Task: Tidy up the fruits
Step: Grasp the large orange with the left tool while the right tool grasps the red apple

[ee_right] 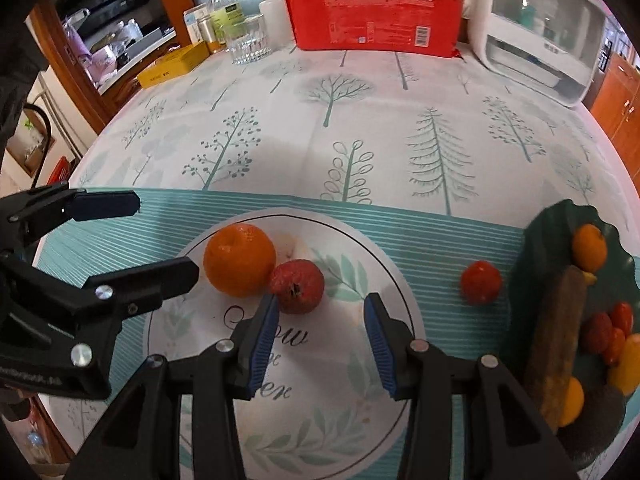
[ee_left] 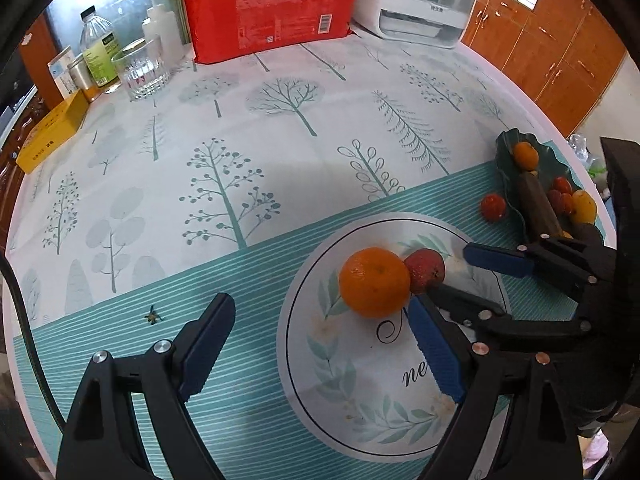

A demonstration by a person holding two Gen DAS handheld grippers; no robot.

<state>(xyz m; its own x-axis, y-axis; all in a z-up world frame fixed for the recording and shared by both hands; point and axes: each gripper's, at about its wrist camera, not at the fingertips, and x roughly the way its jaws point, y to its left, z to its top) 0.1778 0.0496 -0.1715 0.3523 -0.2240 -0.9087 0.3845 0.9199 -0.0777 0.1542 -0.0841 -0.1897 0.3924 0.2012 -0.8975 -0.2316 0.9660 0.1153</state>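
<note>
**Orange and red fruit wait on the plate, both grippers empty above it**

Orange skin marks the mandarin [ee_right: 239, 259], touching a red fruit [ee_right: 296, 286] on the round leaf-printed plate [ee_right: 396, 380]. The right gripper [ee_right: 320, 320] hovers just beside the red fruit, jaws partly spread and pinching nothing, probably lined up to take it. The left gripper [ee_left: 320, 344] stands wide apart, also empty. A small tomato [ee_right: 480, 282] lies loose between the plate and the green dish [ee_right: 536, 248] of sorted fruit. Beneath is a tree-patterned tablecloth [ee_right: 280, 128]; behind, a red package [ee_right: 376, 12], a glass [ee_right: 248, 40] and wooden cabinets [ee_left: 560, 48].
</note>
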